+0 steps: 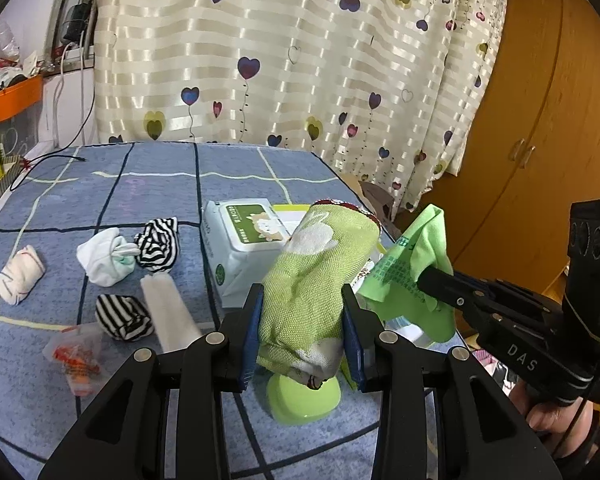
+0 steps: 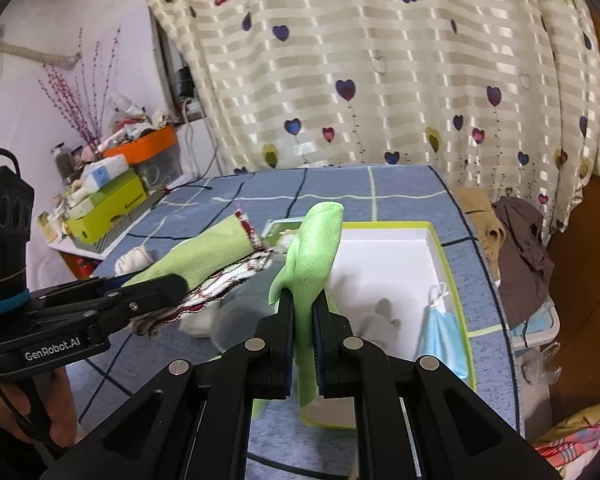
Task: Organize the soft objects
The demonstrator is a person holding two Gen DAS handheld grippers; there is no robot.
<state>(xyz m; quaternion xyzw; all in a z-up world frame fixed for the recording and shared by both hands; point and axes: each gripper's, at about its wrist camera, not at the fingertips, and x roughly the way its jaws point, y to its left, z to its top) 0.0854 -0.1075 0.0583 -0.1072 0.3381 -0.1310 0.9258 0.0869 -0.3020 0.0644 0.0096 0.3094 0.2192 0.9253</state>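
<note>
My left gripper (image 1: 303, 320) is clamped across a rolled green towel (image 1: 320, 264); the blue pads press its sides, and the roll's long axis runs away from me, up and to the far right, its red-trimmed end well beyond the fingertips. My right gripper (image 2: 302, 320) has its jaws pinched nearly together on a thin bright green cloth (image 2: 314, 248), which stands up out of the jaws and droops a little below them.

The two loads ride side by side, the towel on the left and the cloth just right of it, both off the blue checked bedspread (image 1: 140, 184). What matters next, I judge, is the white box with the green rim (image 2: 454, 280): it lies directly under and beyond the right jaws, with a blue face mask (image 2: 444, 332) against its right wall. The right hand is nearer, so I would drop the cloth first. The towel points towards the box and needs carrying further right.

Rolled socks (image 1: 108, 256) and a wet-wipes pack (image 1: 240, 248) wait on the left.
</note>
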